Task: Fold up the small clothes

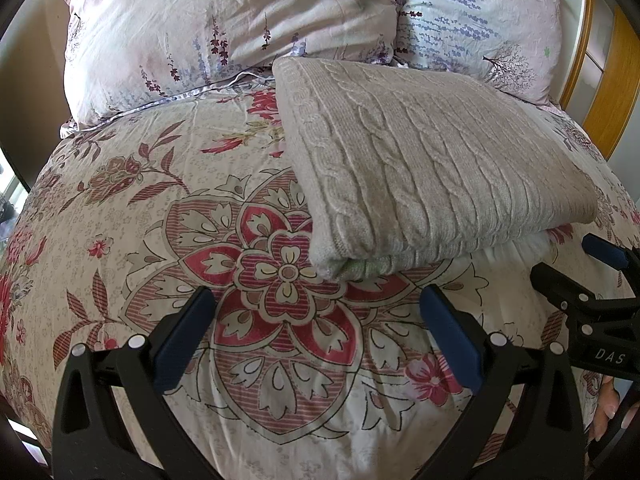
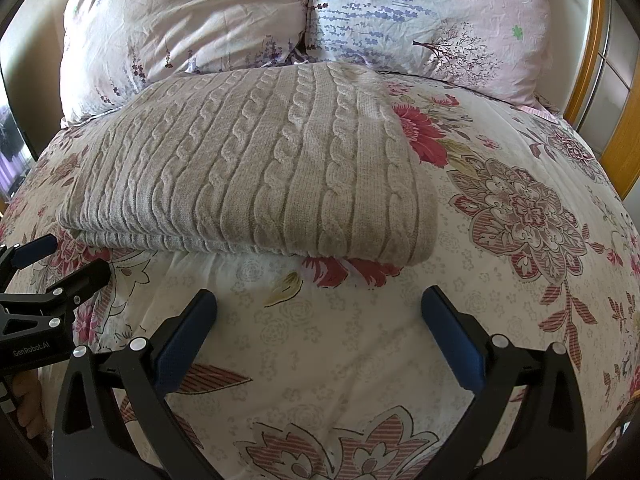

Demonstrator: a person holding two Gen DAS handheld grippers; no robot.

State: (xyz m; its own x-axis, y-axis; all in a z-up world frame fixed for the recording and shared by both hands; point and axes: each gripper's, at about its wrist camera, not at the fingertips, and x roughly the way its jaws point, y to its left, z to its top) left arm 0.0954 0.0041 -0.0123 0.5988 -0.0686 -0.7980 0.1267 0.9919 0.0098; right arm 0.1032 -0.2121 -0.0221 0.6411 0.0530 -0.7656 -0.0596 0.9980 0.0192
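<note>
Left wrist view first: the left gripper point(image 1: 318, 310) hangs low over the bed, its two blue-padded fingers point(image 1: 182, 344) spread wide apart with nothing between them, only the floral duvet point(image 1: 120, 240) showing through the gap. Just beyond the fingertips lies the sweater point(image 1: 432, 164), a beige cable-knit piece folded into a thick rectangle, lying flat on the duvet with its near folded edge facing the camera. A sliver of pale green shows inside that near edge. Behind it, two pillows sit side by side at the head of the bed: the left pillow point(image 1: 180, 28) pinkish with purple flower sprigs, the right pillow point(image 1: 480, 20) pale with lavender print and a small tree motif. The sweater's far edge reaches up to them. At the right edge the right gripper point(image 1: 576, 272) pokes in, close to the sweater's right corner but apart from it, and a wooden headboard point(image 1: 612, 92) curves behind.

Over to the right wrist view: the right gripper point(image 2: 320, 308) is also spread wide, blue pads empty, hovering above a pale patch of duvet point(image 2: 520, 208). The sweater point(image 2: 248, 168) sits ahead and to the left, cables running toward the camera, layered edges visible along its near side. The pillows point(image 2: 400, 12) stand behind it. At the lower left the left gripper point(image 2: 60, 264) comes into frame, near the sweater's left corner, not touching it.
</note>
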